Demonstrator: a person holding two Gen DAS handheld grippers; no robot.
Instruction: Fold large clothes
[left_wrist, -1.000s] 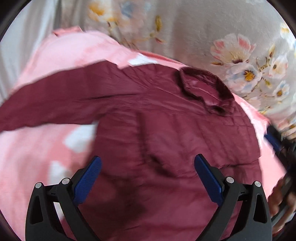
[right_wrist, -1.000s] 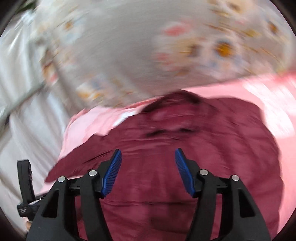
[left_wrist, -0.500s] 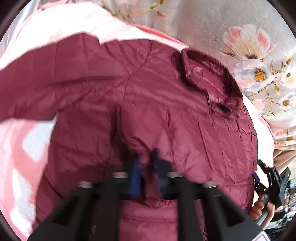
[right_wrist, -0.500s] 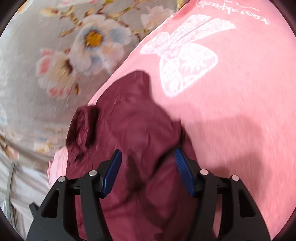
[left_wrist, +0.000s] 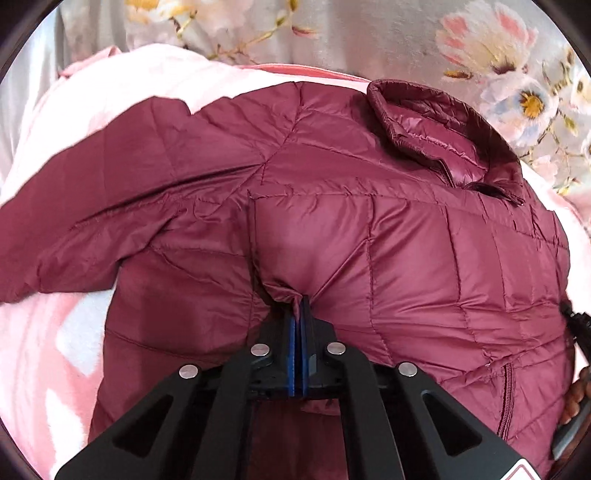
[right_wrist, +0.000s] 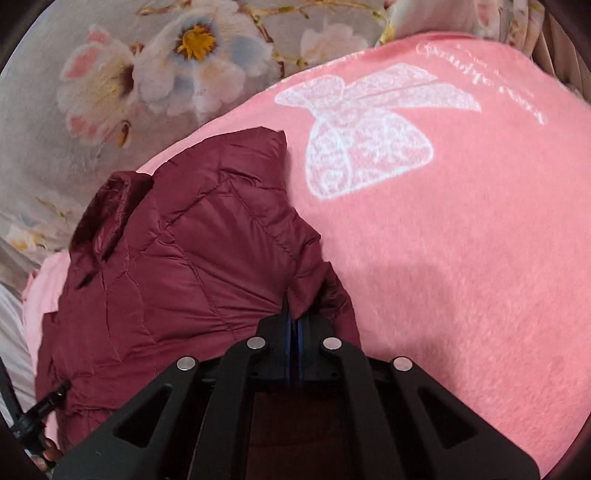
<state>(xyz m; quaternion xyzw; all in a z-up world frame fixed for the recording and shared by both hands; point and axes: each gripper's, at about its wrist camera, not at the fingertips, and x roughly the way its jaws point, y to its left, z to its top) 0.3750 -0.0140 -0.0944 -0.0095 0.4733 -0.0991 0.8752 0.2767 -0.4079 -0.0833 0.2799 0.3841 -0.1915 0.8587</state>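
Note:
A maroon quilted puffer jacket lies spread on a pink blanket, its collar at the far right and one sleeve stretched left. My left gripper is shut on a pinch of the jacket's front fabric. In the right wrist view the jacket lies at the left on the pink blanket. My right gripper is shut on the jacket's right edge.
A grey floral bedcover lies beyond the blanket and also shows in the right wrist view. A white bow print marks the blanket. The other gripper and a hand show at the right edge.
Both grippers were open above the jacket one second ago. Both have dropped onto it and shut on its fabric. The right wrist view has swung toward the jacket's right side.

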